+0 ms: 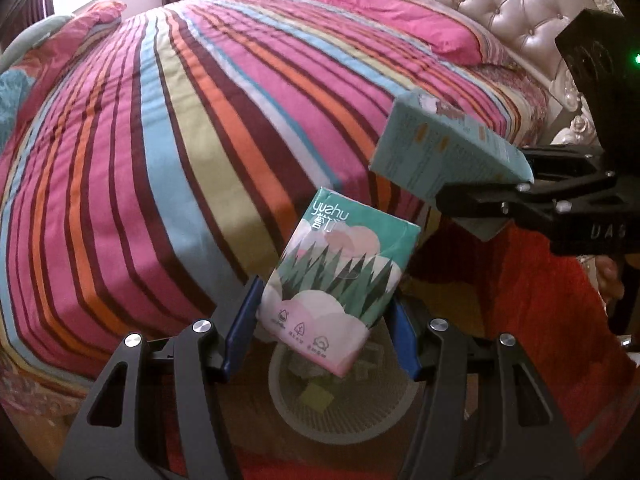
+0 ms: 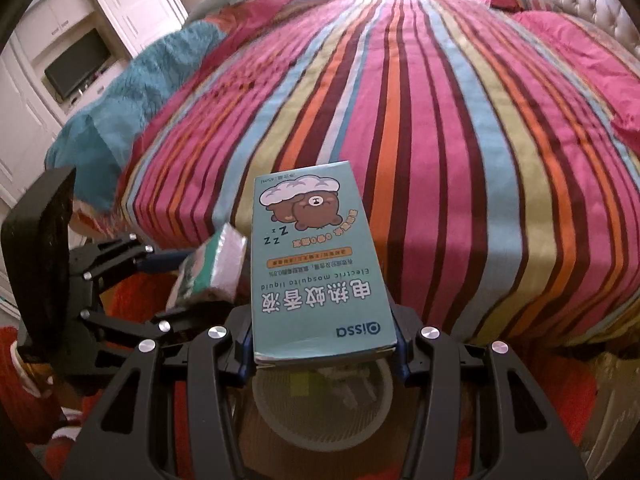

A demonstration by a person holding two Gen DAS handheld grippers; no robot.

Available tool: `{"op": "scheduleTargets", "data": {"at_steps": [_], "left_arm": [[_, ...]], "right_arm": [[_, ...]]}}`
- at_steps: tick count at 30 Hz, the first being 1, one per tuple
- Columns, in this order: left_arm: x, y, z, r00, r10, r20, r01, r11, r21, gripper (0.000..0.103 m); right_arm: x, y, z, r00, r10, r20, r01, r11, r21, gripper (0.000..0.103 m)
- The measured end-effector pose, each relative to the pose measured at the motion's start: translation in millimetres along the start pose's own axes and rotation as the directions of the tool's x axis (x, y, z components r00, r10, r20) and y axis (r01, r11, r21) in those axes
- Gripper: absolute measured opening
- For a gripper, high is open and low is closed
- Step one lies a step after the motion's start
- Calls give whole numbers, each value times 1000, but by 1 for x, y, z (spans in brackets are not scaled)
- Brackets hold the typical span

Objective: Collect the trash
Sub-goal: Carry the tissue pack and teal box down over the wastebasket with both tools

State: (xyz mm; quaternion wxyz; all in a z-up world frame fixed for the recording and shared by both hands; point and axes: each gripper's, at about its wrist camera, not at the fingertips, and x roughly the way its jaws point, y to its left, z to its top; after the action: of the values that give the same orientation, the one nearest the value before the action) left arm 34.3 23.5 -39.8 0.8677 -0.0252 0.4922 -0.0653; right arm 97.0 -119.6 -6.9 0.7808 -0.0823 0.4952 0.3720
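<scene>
The bin (image 1: pixel 340 408) mouth is seen open from above, partly filled with scraps. The bed (image 1: pixel 200 140) edge stands close beside the bin.

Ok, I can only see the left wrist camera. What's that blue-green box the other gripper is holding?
Observer: The right wrist view shows the front of the box. It says "Electric mosquito liquid".
Operator: Is there a picture on it?
Observer: Yes, a sleeping brown bear under a cloud, with little Zs beside it.
Operator: Is that gripper over the bin too?
Observer: In its own view, the white bin shows right below the right gripper, under the box's held end.
</scene>
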Motion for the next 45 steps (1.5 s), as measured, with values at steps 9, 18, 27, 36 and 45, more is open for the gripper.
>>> {"op": "scheduleTargets", "data": {"at_steps": [9,18,27,36,45], "left_arm": [[11,-8,-33,996,11,-85,-6,999,49,58],[31,-8,-49,984,-6,-177,11,1000,24,58],[71,-16,-55,938,-5,-347,16,999,30,58],[105,-14,-62,885,-20,-465,34,999,22,58],[146,6,-81,781,-94,-617,45,995,-94,58]], "right_arm": [[26,9,-39,989,3,-148,-2,1000,5,48],[55,8,-58,953,68,-295,-51,997,65,48],[98,-2,-67,885,141,-443,-68,982,178,48],[128,-11,-74,841,173,-512,-44,966,254,48],[158,-27,-85,790,235,-566,-2,925,381,48]]}}
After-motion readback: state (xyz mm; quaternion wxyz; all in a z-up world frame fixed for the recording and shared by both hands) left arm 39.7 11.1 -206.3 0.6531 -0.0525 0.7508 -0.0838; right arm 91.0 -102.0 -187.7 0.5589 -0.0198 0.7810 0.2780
